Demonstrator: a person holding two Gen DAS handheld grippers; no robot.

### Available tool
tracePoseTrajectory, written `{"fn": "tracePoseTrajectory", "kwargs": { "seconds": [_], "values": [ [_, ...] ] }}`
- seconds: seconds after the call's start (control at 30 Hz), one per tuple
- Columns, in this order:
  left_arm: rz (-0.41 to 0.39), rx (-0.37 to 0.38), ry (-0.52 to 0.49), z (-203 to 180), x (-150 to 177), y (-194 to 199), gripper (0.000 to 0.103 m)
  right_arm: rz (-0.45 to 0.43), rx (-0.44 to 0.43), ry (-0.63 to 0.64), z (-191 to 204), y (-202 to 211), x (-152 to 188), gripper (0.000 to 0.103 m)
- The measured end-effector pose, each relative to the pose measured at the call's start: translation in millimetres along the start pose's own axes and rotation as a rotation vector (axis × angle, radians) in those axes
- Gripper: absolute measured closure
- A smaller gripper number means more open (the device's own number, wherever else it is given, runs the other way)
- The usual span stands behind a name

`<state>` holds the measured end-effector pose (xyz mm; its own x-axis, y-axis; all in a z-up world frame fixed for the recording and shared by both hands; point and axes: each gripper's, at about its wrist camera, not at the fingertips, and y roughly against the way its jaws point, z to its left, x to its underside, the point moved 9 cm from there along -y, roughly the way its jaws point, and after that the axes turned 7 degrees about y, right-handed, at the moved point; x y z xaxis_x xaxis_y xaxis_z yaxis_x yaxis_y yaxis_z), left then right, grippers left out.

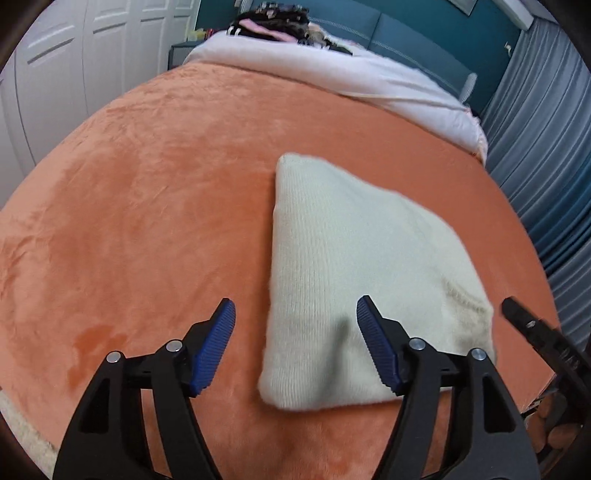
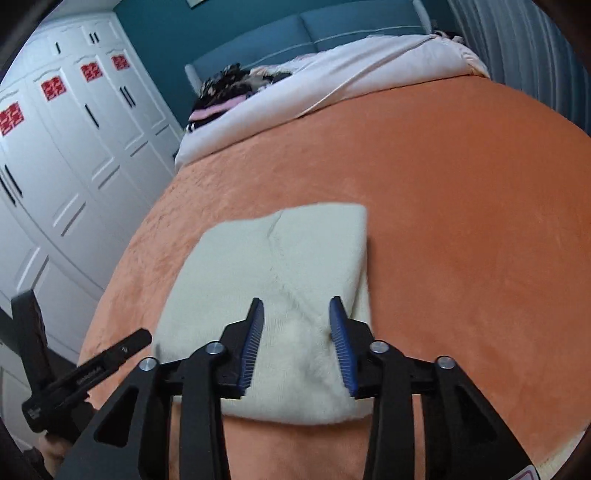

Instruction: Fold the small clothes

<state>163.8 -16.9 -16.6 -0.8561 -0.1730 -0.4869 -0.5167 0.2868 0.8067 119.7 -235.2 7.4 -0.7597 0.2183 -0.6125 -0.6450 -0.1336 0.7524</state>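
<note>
A cream knitted garment (image 1: 354, 266) lies folded into a flat rectangle on the orange blanket (image 1: 147, 221). It also shows in the right wrist view (image 2: 280, 273). My left gripper (image 1: 295, 314) is open and empty, hovering over the garment's near left edge. My right gripper (image 2: 297, 306) is open and empty, above the garment's near end. A finger of the right gripper (image 1: 524, 325) shows at the left view's right edge. The left gripper (image 2: 92, 373) shows at the right view's lower left.
A pale pink duvet (image 1: 332, 70) lies across the head of the bed with a pile of dark and pink clothes (image 1: 273, 22) on it. White wardrobe doors (image 2: 66, 147) stand to the left. Grey curtains (image 1: 546, 147) hang on the right.
</note>
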Motion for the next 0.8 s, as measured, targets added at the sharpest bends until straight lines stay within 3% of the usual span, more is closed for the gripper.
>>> {"fn": "tracePoseTrajectory", "kwargs": {
  "seconds": [0.03, 0.07, 0.1, 0.3, 0.4, 0.5, 0.6, 0.8],
  "values": [
    [0.024, -0.018, -0.006, 3, 5, -10, 0.035, 0.055, 0.02, 0.028, -2, -16, 6, 0.096],
    [0.049, -0.022, 0.002, 6, 12, -17, 0.035, 0.116, 0.056, 0.043, -4, -34, 15, 0.1],
    [0.059, -0.016, 0.012, 9, 16, -20, 0.033, 0.168, 0.077, 0.039, -11, -50, 24, 0.1],
    [0.059, -0.065, -0.033, 11, 24, -21, 0.033, 0.102, 0.071, 0.036, -6, -17, 3, 0.103],
    [0.064, -0.075, -0.044, 9, 27, -22, 0.033, 0.23, 0.121, 0.04, -22, -49, 32, 0.103],
    [0.053, -0.113, -0.075, 4, 27, -14, 0.033, 0.22, 0.132, 0.053, -20, -47, 29, 0.103],
    [0.041, -0.116, -0.098, 1, 30, 1, 0.034, 0.155, 0.077, 0.017, -4, -16, 17, 0.103],
    [0.032, -0.131, -0.109, 0, 46, 22, 0.034, 0.108, 0.065, -0.01, 11, 28, 52, 0.094]
  ]
}}
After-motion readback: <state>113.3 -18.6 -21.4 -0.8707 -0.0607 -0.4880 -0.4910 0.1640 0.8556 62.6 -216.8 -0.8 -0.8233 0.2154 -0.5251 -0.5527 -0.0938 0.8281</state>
